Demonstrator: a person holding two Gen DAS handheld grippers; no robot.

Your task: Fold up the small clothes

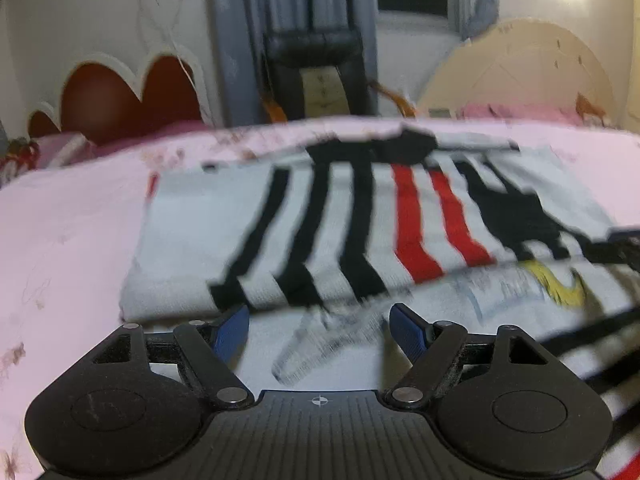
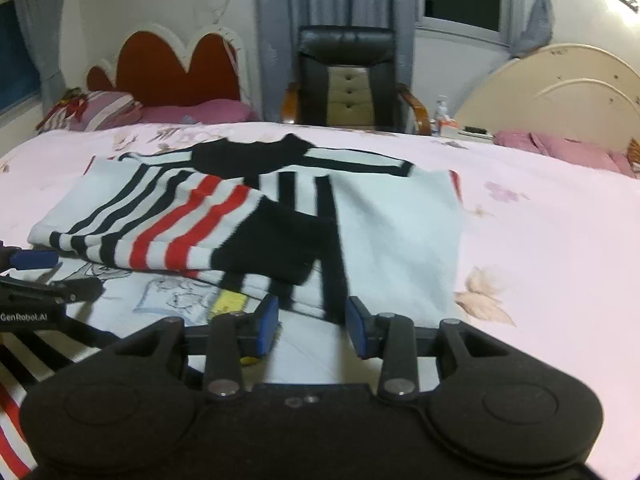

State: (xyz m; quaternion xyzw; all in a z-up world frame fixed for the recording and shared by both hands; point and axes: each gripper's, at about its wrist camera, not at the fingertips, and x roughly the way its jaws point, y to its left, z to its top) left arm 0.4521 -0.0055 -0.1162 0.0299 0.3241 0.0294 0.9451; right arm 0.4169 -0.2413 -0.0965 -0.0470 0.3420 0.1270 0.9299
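Right wrist view: my right tool (image 2: pixel 312 326) hangs spread over the striped sweater (image 2: pixel 256 216), collar toward the frame top, stripes running diagonally; left tool (image 1: pixel 319 326) spread too.

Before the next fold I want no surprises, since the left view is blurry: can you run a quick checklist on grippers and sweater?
1. Left gripper open, nothing between its fingers: ok.
2. Right gripper open, nothing held: ok.
3. Striped sweater lies on the pink bedsheet: ok.
4. One sleeve already folded across the body: ok.
5. Other sleeve folded in: cannot tell.
6. Near hem flat and free of wrinkles: cannot tell; it is hidden behind the grippers.
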